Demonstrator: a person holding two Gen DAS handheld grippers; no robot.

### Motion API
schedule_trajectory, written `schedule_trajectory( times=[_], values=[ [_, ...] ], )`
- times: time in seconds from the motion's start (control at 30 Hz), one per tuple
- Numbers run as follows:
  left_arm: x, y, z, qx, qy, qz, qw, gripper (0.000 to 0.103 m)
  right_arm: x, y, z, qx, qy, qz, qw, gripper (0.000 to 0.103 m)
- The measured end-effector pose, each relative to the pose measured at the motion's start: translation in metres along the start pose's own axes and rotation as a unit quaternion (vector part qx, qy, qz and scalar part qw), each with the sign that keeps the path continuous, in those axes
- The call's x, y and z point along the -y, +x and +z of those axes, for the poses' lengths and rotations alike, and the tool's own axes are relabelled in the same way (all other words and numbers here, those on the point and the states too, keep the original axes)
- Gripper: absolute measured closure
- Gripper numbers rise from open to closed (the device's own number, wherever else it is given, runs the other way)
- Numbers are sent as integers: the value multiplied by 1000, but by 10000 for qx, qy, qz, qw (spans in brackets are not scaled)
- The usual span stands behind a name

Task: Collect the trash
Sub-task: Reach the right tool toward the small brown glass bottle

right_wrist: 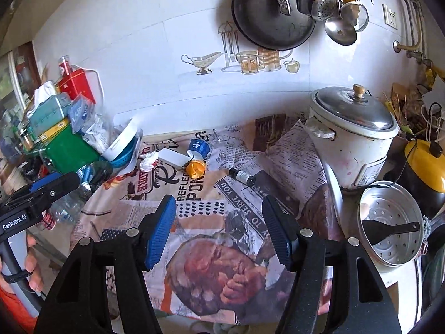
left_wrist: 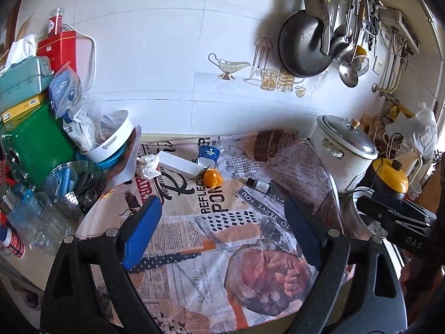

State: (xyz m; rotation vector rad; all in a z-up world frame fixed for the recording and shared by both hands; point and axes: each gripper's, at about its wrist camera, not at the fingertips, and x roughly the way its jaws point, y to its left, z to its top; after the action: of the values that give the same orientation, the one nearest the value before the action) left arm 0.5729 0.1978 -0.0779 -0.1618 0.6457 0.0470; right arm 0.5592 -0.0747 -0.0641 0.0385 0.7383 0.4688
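Observation:
On the newspaper-covered counter (left_wrist: 222, 250) lies a cluster of litter near the wall. It holds a crumpled white tissue (left_wrist: 148, 165) (right_wrist: 148, 160), a white box (left_wrist: 179, 164) (right_wrist: 173, 157), a blue paper cup (left_wrist: 208, 154) (right_wrist: 198, 148) on its side, an orange piece (left_wrist: 212, 177) (right_wrist: 195, 168) and a small dark bottle (left_wrist: 257, 185) (right_wrist: 242, 177). My left gripper (left_wrist: 221, 203) hangs open above the paper, short of the litter, with nothing between its fingers. My right gripper (right_wrist: 219, 199) is also open and holds nothing, at a similar distance.
A white rice cooker (right_wrist: 353, 139), a perforated steamer pot (right_wrist: 389, 228) and a yellow kettle (left_wrist: 389, 175) crowd the right. Boxes, a green tin (left_wrist: 36, 142) and a clear bottle (left_wrist: 36, 222) pile up at left. A pan (left_wrist: 303, 44) and utensils hang on the wall.

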Motion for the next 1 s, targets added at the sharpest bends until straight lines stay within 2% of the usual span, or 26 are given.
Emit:
schedule_trajectory(
  times=[0.27,0.4,0.5,0.67,0.87,1.0],
  values=[
    [-25,82,15,-571,-128,-18,9983,13,15,79,23,-484,145,-242,9984,42],
    [-27,111,17,-744,-189,195,9969,14,26,118,31,-748,-43,-183,9970,43],
    [-27,130,17,-836,-431,407,9947,13,36,151,37,-1025,-283,-7,9943,43],
    [-22,164,14,-1023,-902,836,9871,13,54,204,46,-1534,-590,558,9848,43],
    [-13,221,13,-1257,-1056,933,9820,14,65,263,46,-1978,-992,753,9723,43],
    [-16,254,4,-1454,-1226,998,9767,20,64,300,40,-2197,-1152,787,9655,53]
  ],
)
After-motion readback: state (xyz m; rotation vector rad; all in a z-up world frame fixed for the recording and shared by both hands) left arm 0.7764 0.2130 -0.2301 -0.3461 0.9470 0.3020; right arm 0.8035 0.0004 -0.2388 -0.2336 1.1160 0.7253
